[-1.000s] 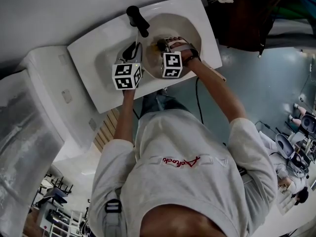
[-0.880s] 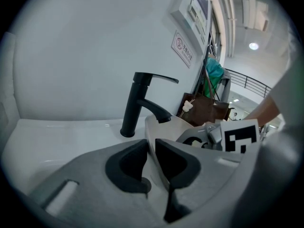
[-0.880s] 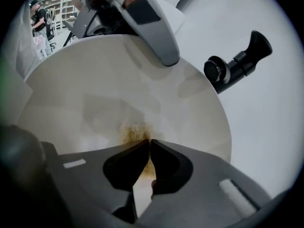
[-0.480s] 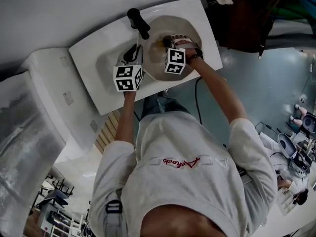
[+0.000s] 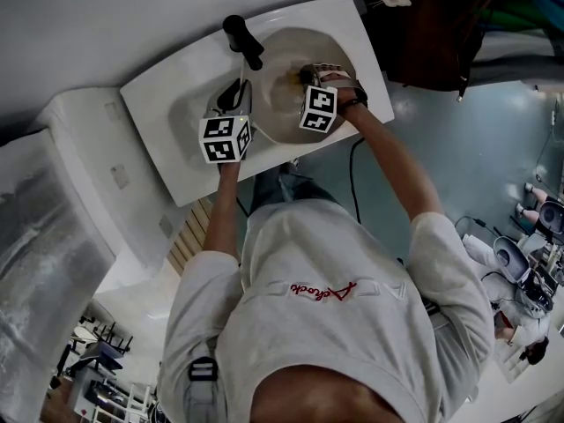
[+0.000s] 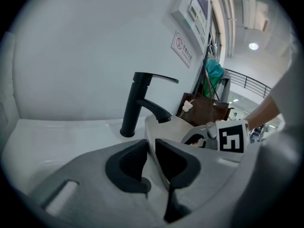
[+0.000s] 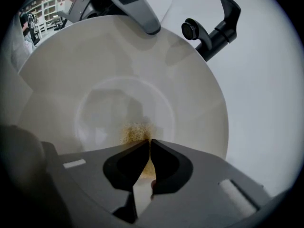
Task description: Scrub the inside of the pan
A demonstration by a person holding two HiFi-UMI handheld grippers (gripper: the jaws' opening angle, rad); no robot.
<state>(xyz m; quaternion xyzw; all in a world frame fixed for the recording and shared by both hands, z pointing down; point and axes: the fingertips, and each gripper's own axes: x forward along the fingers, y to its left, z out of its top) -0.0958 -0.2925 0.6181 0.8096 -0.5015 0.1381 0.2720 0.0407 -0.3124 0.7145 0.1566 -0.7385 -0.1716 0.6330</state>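
now the pan [image 5: 280,104] sits in the white sink [image 5: 167,104], toward its right end, just by the black tap [image 5: 244,40] at the back edge. the left tool [image 6: 151,148] is clamped on the pan's thin near wall, jaws almost together with the wall between them. the right tool [image 7: 148,144] reaches inside the pan, jaws nearly closed on a tan pad [image 7: 135,133] pressed to the pan's floor. a wall sign [image 6: 183,49] bears a red barred circle; its print is too small to read. red script across the grey shirt [image 5: 326,289] is not legible.
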